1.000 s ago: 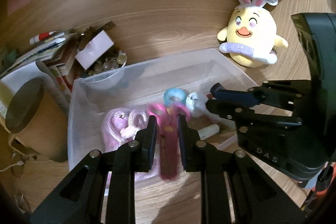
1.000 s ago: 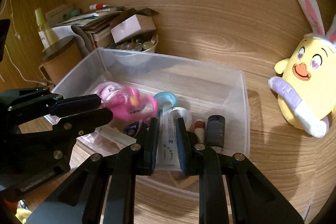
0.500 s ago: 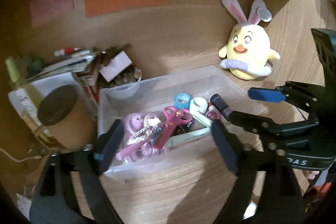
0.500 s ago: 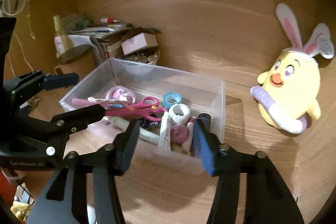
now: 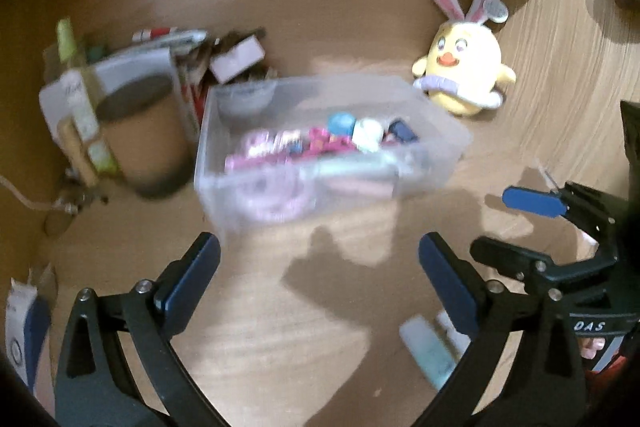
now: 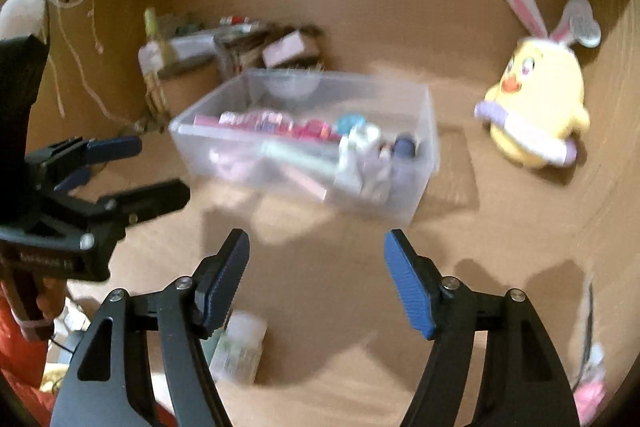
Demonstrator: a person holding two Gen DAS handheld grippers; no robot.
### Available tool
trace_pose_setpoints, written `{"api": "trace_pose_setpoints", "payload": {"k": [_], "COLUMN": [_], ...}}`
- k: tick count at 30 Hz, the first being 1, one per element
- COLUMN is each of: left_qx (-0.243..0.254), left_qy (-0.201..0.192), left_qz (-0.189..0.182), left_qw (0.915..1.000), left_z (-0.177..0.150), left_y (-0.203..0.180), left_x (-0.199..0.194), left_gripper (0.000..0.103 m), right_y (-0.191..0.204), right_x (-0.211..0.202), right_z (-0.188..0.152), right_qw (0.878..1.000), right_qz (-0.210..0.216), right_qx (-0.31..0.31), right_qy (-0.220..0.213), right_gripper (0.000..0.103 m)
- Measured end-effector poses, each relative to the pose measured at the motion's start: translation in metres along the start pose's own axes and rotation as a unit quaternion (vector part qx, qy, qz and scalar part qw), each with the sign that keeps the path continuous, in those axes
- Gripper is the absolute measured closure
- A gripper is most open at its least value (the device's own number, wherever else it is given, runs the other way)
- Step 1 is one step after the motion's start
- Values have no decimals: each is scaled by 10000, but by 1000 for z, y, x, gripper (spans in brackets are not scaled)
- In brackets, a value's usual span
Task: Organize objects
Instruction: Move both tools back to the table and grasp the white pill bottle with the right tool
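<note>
A clear plastic bin (image 5: 444, 131) (image 6: 424, 131) stands on the wooden desk and holds pink scissors (image 5: 320, 143), tape rolls (image 5: 340, 123), a pale tube (image 6: 296, 153) and other small items. My left gripper (image 5: 320, 267) is open and empty, well back from the bin's near side. My right gripper (image 6: 316, 267) is also open and empty, back from the bin. Each gripper shows at the edge of the other's view. Both views are blurred.
A yellow bunny-eared plush (image 5: 460, 79) (image 6: 536, 107) sits right of the bin. A brown cylinder (image 5: 144, 131), books and a small box (image 5: 236, 63) crowd the left back. A pale tube (image 5: 428, 351) and a packet (image 6: 240, 351) lie on the desk near me.
Both grippers opened, releasing the scissors and the tube into the bin, then pulled back away from it. The bin now looks smaller and farther off.
</note>
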State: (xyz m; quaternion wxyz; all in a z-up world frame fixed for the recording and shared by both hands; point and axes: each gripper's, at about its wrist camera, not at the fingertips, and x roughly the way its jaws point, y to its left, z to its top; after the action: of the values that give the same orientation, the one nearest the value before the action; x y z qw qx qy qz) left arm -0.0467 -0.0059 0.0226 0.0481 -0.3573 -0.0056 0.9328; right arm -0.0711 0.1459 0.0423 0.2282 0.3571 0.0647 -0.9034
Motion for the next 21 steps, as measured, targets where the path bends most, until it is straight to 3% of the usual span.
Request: {"api": "trace_pose_setpoints", "payload": {"k": [10, 13, 15, 17, 21], "left_qx": [-72, -23, -29, -45, -13], "left_qy": [448, 515, 545, 608, 721], "left_qz": [-61, -119, -160, -263, -302], "left_qw": [9990, 9986, 9984, 9978, 9969], "left_z": [-43, -51, -54, -57, -61], "left_y": [-11, -20, -24, -30, -44], "left_x": [2, 0, -2, 0, 6], "left_gripper": [2, 2, 2, 2, 2], "right_y": [8, 13, 15, 13, 6], "right_x": [16, 16, 16, 16, 11], "right_z": [-46, -51, -54, -58, -60], "right_qw": [9965, 9965, 9965, 9965, 9978], "right_qz": [472, 502, 492, 493, 329], "right_qx": [407, 310, 221, 205, 237], "right_qy": [564, 591, 633, 650, 533], "right_gripper": [37, 51, 69, 76, 76]}}
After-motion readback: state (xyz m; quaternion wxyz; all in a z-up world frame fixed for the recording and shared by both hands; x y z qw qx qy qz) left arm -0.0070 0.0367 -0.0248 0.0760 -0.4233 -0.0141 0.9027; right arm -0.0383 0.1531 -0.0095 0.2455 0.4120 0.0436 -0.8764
